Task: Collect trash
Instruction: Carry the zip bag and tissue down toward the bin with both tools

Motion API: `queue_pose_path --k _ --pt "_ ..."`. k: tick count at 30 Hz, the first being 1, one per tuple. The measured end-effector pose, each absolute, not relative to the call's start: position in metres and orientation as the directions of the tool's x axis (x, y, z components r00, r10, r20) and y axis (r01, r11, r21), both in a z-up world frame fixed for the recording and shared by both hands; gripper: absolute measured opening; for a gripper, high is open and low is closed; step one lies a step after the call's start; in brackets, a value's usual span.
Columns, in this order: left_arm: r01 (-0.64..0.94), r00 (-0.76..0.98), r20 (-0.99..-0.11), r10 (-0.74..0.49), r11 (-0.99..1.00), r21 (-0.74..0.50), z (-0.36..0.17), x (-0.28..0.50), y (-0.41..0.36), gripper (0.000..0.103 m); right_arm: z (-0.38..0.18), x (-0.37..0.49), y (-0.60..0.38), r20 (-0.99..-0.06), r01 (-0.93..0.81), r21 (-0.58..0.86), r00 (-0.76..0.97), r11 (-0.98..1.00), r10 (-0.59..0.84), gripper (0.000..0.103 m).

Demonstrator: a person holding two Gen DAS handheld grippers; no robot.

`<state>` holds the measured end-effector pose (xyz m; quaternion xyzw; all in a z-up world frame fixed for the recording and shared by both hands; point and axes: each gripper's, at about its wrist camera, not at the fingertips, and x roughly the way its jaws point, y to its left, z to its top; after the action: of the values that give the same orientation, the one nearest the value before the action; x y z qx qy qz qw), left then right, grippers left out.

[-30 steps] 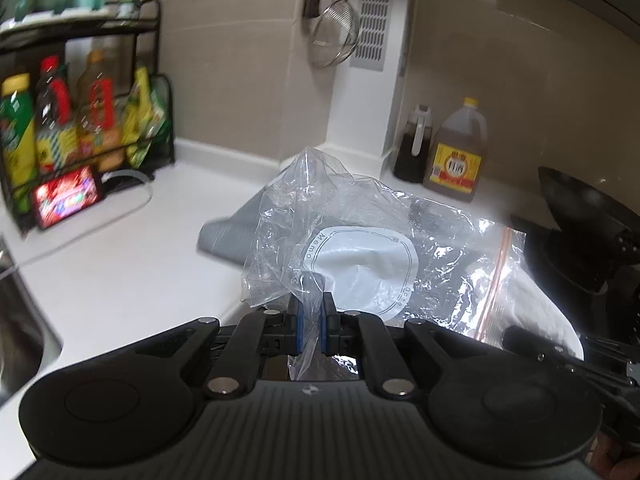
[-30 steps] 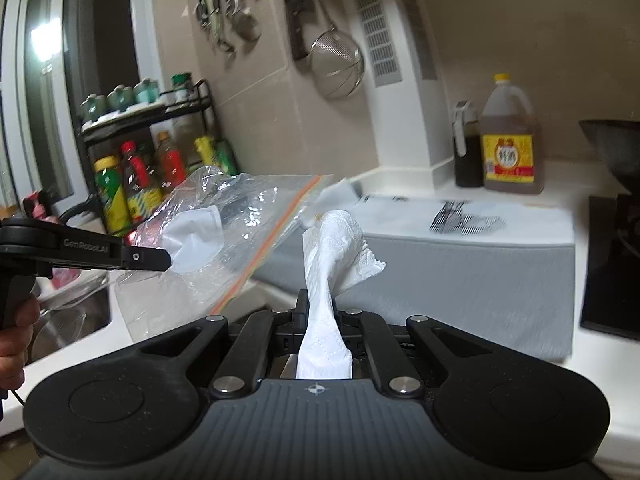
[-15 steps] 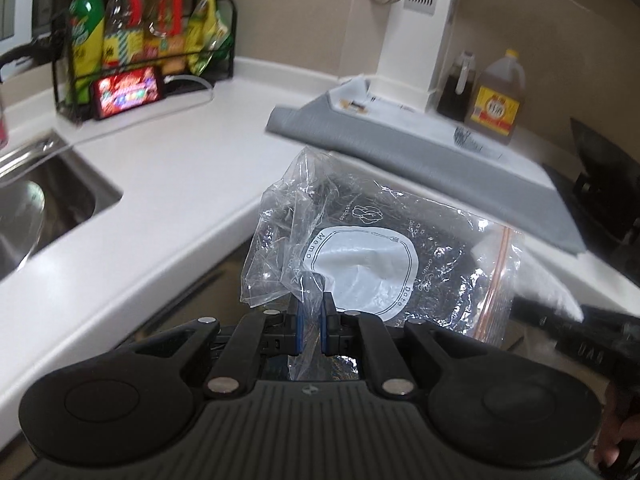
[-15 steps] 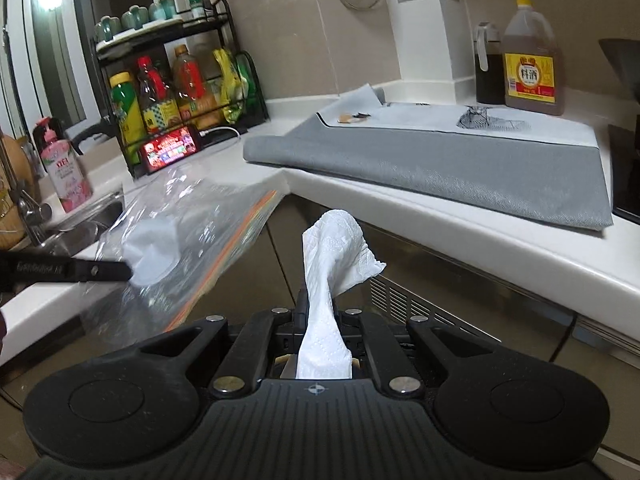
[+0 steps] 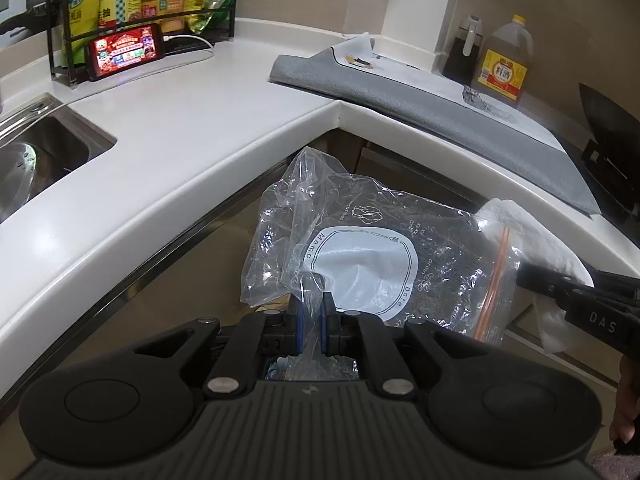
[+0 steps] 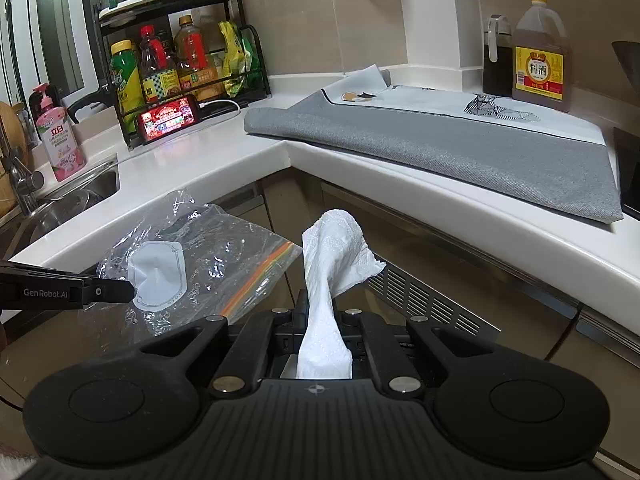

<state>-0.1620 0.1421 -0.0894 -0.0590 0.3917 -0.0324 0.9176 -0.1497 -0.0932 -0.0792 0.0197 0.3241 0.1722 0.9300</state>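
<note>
My left gripper (image 5: 311, 312) is shut on a clear zip bag (image 5: 372, 256) with a white memo label and an orange zip strip, held in the air below the counter edge. The bag also shows in the right wrist view (image 6: 192, 268), at the left. My right gripper (image 6: 320, 308) is shut on a crumpled white paper towel (image 6: 336, 256) that stands up between the jaws. In the left wrist view the towel (image 5: 532, 236) shows just past the bag's zip end, with the right gripper (image 5: 576, 300) beside it.
A white L-shaped counter (image 6: 224, 152) wraps the corner, with cabinet fronts below. A grey mat (image 6: 440, 140) lies on it, with a cooking wine jug (image 6: 542, 64) behind. A sink (image 5: 36, 152), a bottle rack (image 6: 176, 64) and a lit phone (image 6: 168, 118) are on the left.
Both grippers have dropped from counter height to below the counter edge and pulled back, each keeping its hold. The bag and the towel stay side by side.
</note>
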Motion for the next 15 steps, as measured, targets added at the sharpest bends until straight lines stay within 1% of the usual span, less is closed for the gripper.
queue_pose_path --k 15 --pt "0.029 0.686 -0.722 -0.091 0.995 -0.097 -0.094 -0.151 0.139 0.008 -0.087 -0.142 -0.086 -0.623 -0.310 0.137 0.711 0.941 0.326 0.006"
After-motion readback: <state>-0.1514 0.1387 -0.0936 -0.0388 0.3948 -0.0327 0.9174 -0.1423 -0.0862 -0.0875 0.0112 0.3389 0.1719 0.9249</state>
